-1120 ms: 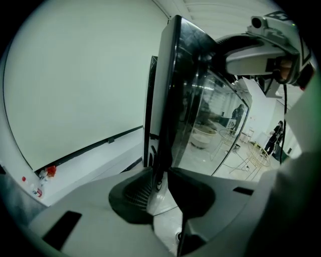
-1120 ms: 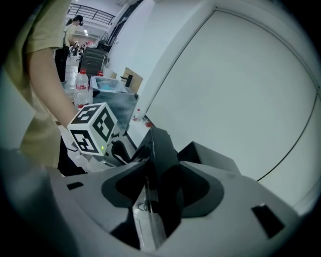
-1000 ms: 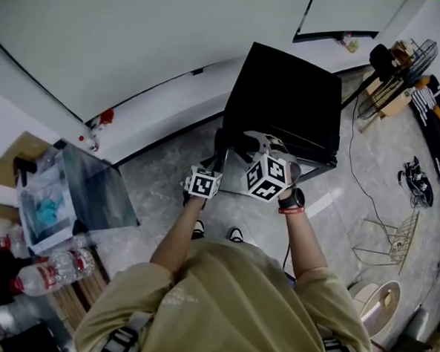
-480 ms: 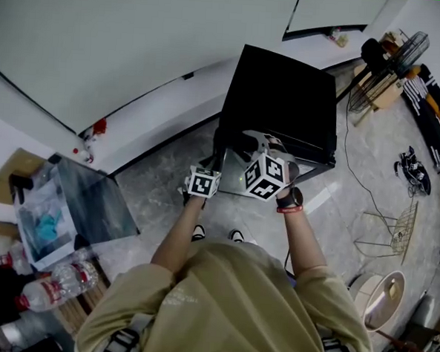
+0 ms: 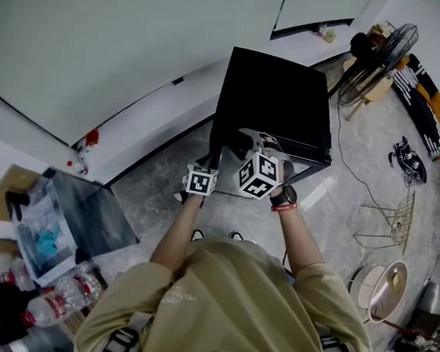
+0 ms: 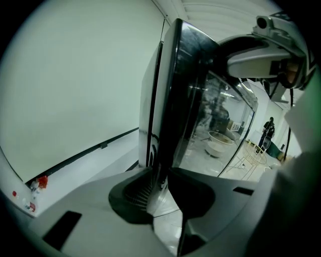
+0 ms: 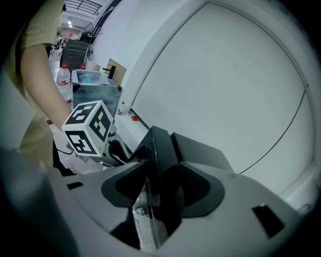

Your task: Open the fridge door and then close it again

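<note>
A black fridge (image 5: 277, 93) is shown on the floor (image 5: 167, 183) by a white wall. The edge of the fridge door (image 6: 175, 95) is clamped in the jaws of the left gripper (image 6: 159, 188) and right gripper (image 7: 158, 188). The door is judged barely ajar; most of the opening, and all of the closing, is left.

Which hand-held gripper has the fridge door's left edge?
The left hand-held gripper: its jaws clamp the upright left edge of the black, glass-fronted fridge door. The right hand-held gripper grips further right, along the top.
</note>
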